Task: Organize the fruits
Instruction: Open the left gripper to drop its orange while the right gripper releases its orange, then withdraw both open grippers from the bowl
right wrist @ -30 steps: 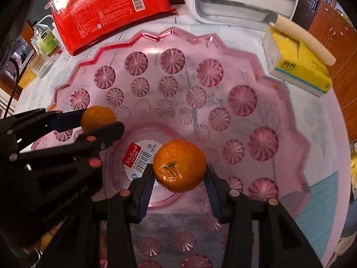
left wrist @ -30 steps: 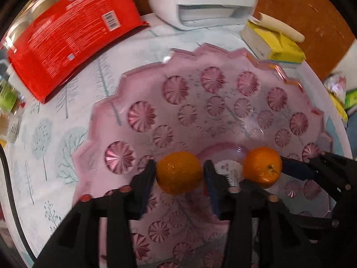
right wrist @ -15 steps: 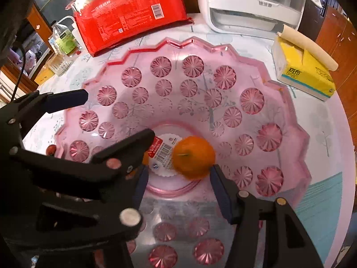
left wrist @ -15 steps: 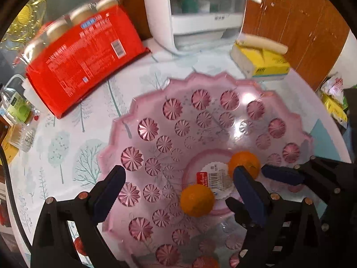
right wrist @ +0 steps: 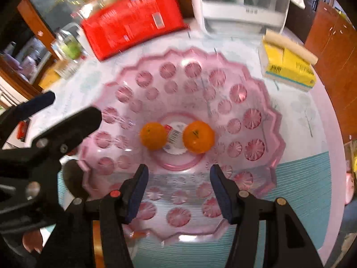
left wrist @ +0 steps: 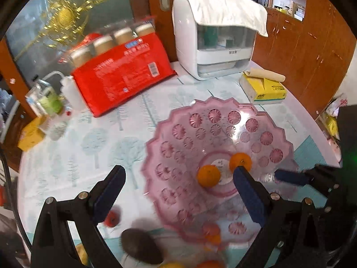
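Item 1. Pink translucent plastic fruit bowl with scalloped rim and pressed rosettes (right wrist: 254, 116), standing on the table with pale tree-print cloth (left wrist: 93, 147). Holds two fruits, apart, either side of the barcode sticker on the bowl's centre.

Item 2. Left round orange mandarin (right wrist: 153, 135); right round orange mandarin, stem up (right wrist: 198, 136). Both judged placed.

Item 3. Right gripper (right wrist: 178, 188): fingers spread, holding nothing, above the near rim. Both mandarins lie at 12 o'clock from the fingers, clear of them.

Item 4. Left gripper (left wrist: 178, 193): fingers spread wide, holding nothing. In its view the bowl sits at 1 o'clock; the mandarins lie just inside the right finger, untouched.

Item 5. Fruits outside the bowl, at 6 to 7 o'clock in the left view: small red fruit (left wrist: 112, 218), dark brown oval fruit (left wrist: 140, 246), blurred orange and yellow pieces at the frame's lower edge.

Progress: judged early; two in, several left.

Item 6. Bystanders, 11 to 1 o'clock: red cup multipack (left wrist: 120, 76), white appliance (left wrist: 214, 47), yellow tissue pack (left wrist: 263, 89).
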The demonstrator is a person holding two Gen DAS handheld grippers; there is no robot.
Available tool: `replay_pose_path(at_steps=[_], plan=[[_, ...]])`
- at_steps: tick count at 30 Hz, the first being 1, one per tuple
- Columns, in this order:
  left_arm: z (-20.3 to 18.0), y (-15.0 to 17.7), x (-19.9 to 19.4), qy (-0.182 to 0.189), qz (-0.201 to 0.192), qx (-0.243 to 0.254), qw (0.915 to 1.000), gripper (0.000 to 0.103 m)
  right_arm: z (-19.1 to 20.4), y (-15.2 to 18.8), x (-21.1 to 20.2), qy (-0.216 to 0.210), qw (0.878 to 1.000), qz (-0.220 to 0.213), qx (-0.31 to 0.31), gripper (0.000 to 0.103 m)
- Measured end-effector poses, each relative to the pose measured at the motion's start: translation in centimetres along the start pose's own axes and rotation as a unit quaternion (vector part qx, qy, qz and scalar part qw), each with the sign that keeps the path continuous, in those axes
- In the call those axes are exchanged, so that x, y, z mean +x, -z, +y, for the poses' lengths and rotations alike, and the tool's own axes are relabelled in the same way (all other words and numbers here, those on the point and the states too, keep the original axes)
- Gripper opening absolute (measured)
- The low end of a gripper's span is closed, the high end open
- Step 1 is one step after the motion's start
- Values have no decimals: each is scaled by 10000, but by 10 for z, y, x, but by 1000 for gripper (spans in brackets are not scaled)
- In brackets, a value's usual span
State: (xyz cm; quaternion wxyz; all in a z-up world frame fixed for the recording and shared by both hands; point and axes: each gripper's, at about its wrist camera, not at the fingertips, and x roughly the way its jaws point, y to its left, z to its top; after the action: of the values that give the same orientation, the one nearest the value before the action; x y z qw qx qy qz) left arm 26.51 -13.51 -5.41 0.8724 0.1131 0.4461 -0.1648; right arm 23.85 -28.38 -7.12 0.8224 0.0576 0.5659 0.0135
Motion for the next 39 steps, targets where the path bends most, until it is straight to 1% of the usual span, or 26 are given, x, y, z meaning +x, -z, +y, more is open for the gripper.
replay_pose_path(at_steps=[5,8,14,16,20,22,25,27,29,31,34,36,39], plan=[[7,9,-52,-30,-229,-155,9996,96,12,8,-44,48,9986,-500,-144,58],[12,16,-88,-21,-451,-308,9985,96,20,16,-72,72,9968,-760,-239,58],[20,37,-152,-101,-803,-564,9951,96,37,38,-129,75,9902,-1317,-449,58],[24,46,-174,-146,-938,-646,9934,96,43,51,-149,18,9859,-1582,-545,58],[28,67,-209,-229,-1142,-769,9902,97,55,73,-173,-59,9783,-1929,-754,58],[30,78,-223,-248,-1213,-842,9887,97,64,87,-185,-119,9729,-2119,-923,58],[35,96,-242,-378,-1297,-973,9860,97,78,106,-197,-188,9644,-2352,-1198,58],[39,109,-254,-539,-1358,-1048,9837,97,88,118,-202,-213,9609,-2403,-1359,58],[42,119,-262,-622,-1381,-1107,9822,98,94,128,-204,-283,9598,-2386,-1448,58],[46,132,-268,-739,-1384,-1192,9804,100,102,137,-203,-430,9613,-2233,-1555,58],[52,153,-274,-907,-1365,-1322,9776,100,110,149,-199,-488,9634,-2043,-1663,58],[56,169,-276,-974,-1320,-1434,9760,100,116,159,-197,-534,9599,-2065,-1819,58],[60,187,-271,-975,-1172,-1556,9760,100,126,177,-193,-564,9546,-2081,-2054,58]])
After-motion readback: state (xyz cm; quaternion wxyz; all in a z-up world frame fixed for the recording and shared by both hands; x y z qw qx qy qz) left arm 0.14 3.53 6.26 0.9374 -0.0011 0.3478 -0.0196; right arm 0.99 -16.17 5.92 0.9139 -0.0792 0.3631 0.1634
